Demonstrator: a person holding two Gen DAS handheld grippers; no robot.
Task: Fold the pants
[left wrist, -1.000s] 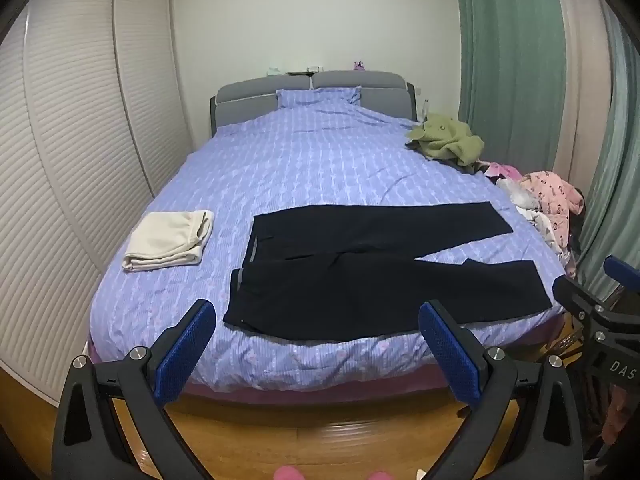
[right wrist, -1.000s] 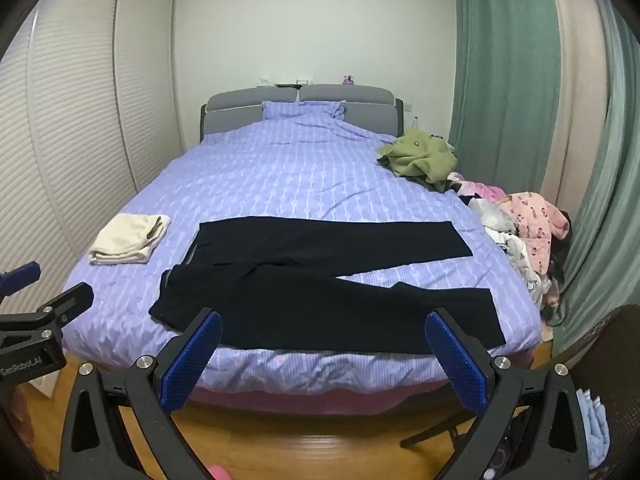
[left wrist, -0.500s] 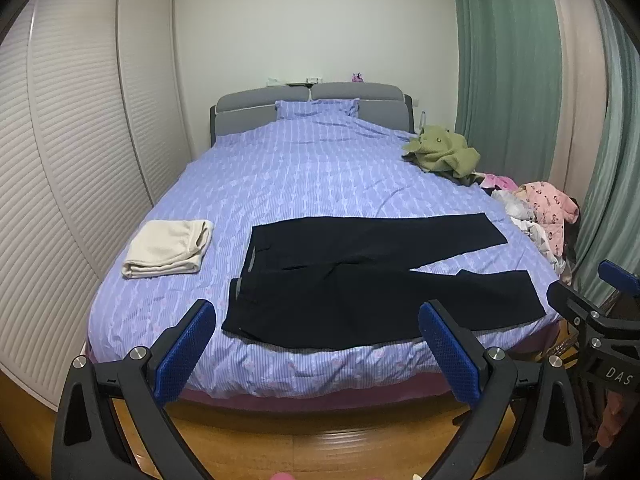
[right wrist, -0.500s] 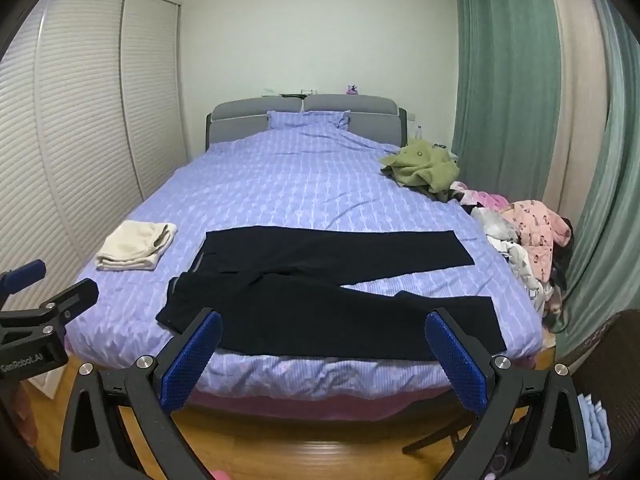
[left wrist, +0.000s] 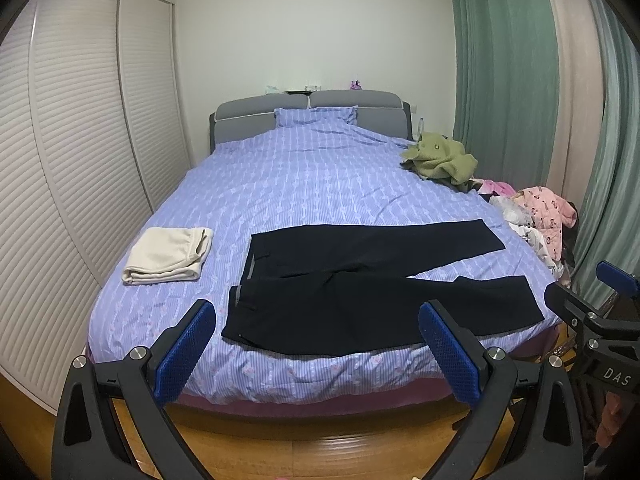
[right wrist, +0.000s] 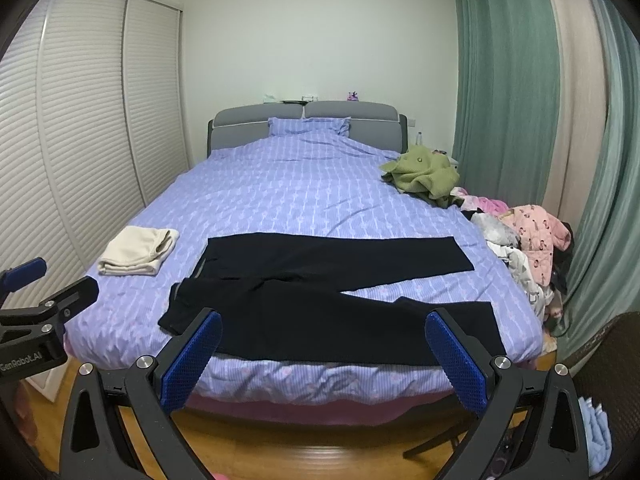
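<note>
Black pants [left wrist: 360, 280] lie flat across the near part of the purple bed [left wrist: 312, 184], waistband to the left, both legs spread apart toward the right; they also show in the right wrist view [right wrist: 332, 300]. My left gripper [left wrist: 316, 340] is open and empty, held in the air off the foot of the bed, facing the pants' waist and near leg. My right gripper [right wrist: 322, 350] is open and empty, also short of the bed, facing the near leg. Each gripper shows at the edge of the other's view.
A folded cream garment [left wrist: 168, 256] lies on the bed left of the pants. A green jacket [left wrist: 440, 158] lies at the far right. A pile of clothes [left wrist: 540, 216] sits beside the bed. Wardrobe doors [left wrist: 80, 160] stand left, green curtains [left wrist: 504, 80] right, wooden floor [left wrist: 312, 448] below.
Both grippers have drawn back and tilted up from the bed, so the pants sit farther away and lower in both views. The pants have not moved.
</note>
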